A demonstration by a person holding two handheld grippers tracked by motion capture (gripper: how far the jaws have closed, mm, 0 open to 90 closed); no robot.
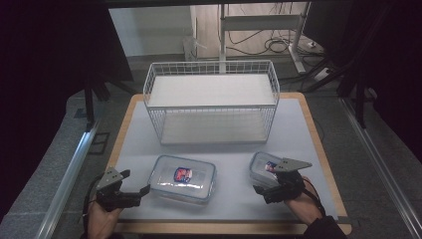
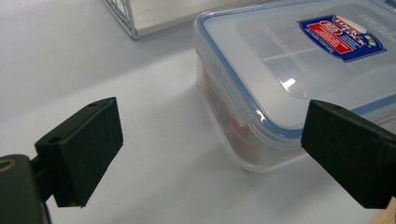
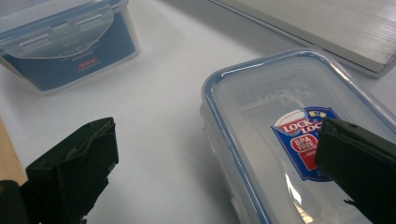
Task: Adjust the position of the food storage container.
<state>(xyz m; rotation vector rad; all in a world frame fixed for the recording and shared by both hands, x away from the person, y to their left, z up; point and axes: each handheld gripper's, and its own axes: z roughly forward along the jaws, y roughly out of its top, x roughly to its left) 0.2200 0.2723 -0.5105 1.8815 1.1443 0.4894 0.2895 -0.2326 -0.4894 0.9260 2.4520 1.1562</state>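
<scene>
Left tongs (image 1: 133,185): I hold them low at the near-left corner of the tabletop (image 1: 298,129), jaws wide apart with nothing between — pointed at the large box.
Large box (image 1: 182,178): a clear lidded container with a blue seal and a red-and-blue label, flat on the tabletop just right of my left tongs, in front of the wire basket (image 1: 211,102).
Right tongs (image 1: 272,186): spread wide, nothing gripped, hovering at the small box (image 1: 263,167) — a second lidded container at near right.
</scene>
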